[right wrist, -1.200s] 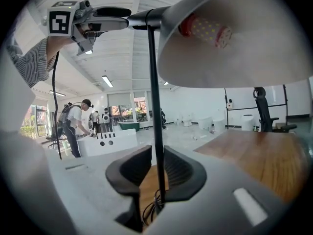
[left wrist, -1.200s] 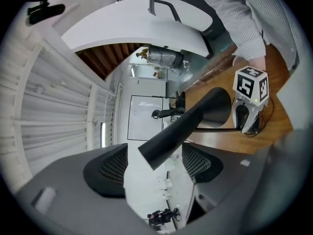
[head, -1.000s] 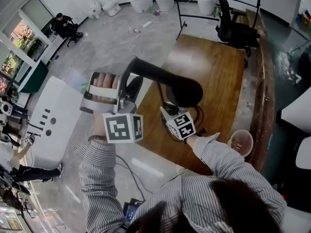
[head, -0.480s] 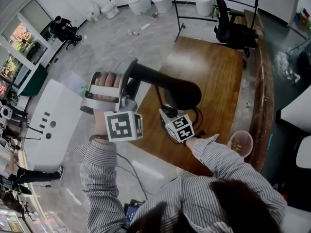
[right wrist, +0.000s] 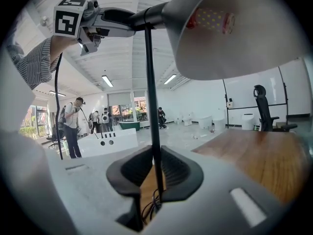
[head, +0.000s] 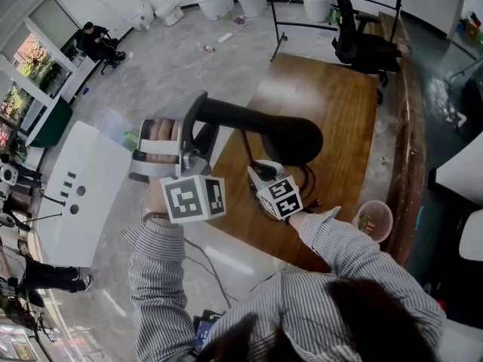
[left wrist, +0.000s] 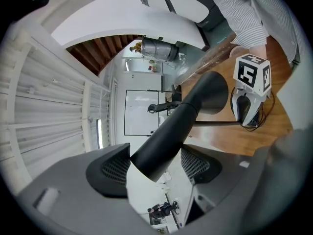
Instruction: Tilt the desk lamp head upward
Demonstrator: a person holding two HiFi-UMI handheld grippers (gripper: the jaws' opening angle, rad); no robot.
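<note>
- Here, the left gripper (left wrist: 156, 163), raised nearest the head camera, has its jaws clenched on the rear tube of the black desk lamp head (left wrist: 195, 106).
- Lower down, the right gripper (right wrist: 155, 173) has its jaws closed low on the lamp's thin black upright stem (right wrist: 150, 106), steadying it.
- The cone-shaped shade (head: 290, 140) hangs over the brown wooden bench (head: 324, 89), its LED face (right wrist: 210, 18) turned downward.
- Judged from that, both holds are made, but the tilt looks barely begun: the shade's mouth has yet to swing upward.
- Beyond, a black office chair (head: 366, 47) stands at the bench's far edge.
</note>
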